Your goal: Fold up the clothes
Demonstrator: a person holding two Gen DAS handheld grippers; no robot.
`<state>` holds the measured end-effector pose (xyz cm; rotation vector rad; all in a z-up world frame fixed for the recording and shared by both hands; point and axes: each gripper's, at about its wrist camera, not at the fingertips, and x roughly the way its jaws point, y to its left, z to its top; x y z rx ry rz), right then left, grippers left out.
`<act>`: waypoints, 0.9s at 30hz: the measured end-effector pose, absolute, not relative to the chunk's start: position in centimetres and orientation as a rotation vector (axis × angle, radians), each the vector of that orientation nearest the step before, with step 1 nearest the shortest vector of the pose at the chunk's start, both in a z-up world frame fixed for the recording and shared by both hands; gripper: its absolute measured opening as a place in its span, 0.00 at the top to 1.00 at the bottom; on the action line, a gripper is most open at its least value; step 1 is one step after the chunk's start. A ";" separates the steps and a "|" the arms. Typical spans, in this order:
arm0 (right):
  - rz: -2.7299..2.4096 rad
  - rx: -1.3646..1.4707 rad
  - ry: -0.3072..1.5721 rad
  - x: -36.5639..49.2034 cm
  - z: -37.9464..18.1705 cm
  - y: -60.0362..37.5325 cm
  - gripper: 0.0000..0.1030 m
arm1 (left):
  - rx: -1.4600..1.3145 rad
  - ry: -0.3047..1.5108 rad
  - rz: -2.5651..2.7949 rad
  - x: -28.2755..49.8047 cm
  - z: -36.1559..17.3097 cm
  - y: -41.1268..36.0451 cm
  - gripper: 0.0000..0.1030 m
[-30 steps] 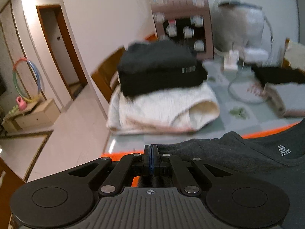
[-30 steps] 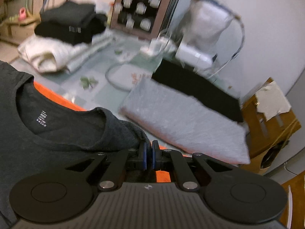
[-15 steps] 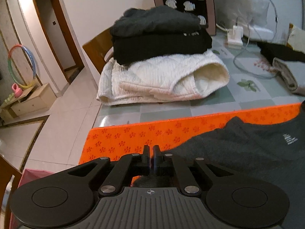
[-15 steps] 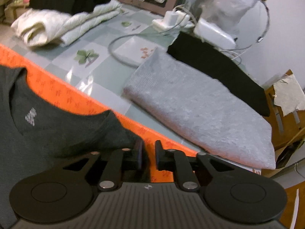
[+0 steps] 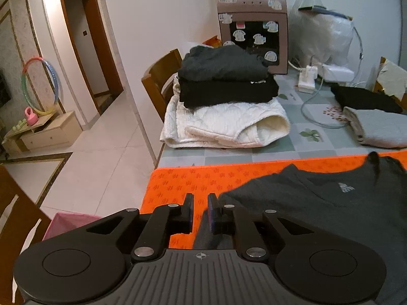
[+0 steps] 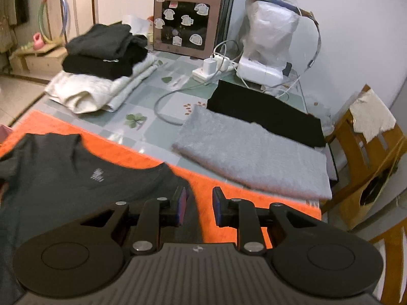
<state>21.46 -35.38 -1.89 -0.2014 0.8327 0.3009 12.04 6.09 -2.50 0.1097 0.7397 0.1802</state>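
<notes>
A tiled floor (image 5: 96,152) and a doorway (image 5: 89,48) are filling the left view's nine to eleven o'clock, with a hoop (image 5: 40,86) leaning on the wall at nine. The table (image 6: 152,106), covered in a leaf-print cloth, is taking up the middle of both views, and an orange mat (image 5: 203,178) is lying along its near edge. A stack (image 5: 226,96) of dark clothes on a white quilt is sitting at twelve in the left view, a grey towel (image 6: 251,157) at two in the right view. The dark shirt (image 6: 63,178) is lying on the mat, collar facing the far side. The left gripper (image 5: 201,212) is standing slightly parted over the shirt's shoulder edge, gripping nothing. The right gripper (image 6: 199,208) is standing wider apart, empty, beside the other shoulder.
</notes>
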 end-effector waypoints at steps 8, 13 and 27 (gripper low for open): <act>0.356 -0.195 0.829 13.4 0.0 -36.8 0.72 | 0.134 0.714 0.147 4.3 -0.4 4.0 0.81; 0.388 -0.180 0.844 7.6 -0.5 -37.9 0.71 | 0.166 0.706 0.090 -0.9 -0.1 2.5 0.76; 0.394 -0.121 0.894 -8.2 -4.3 -41.3 0.66 | 0.244 0.783 -0.097 -14.1 -3.2 -1.6 0.73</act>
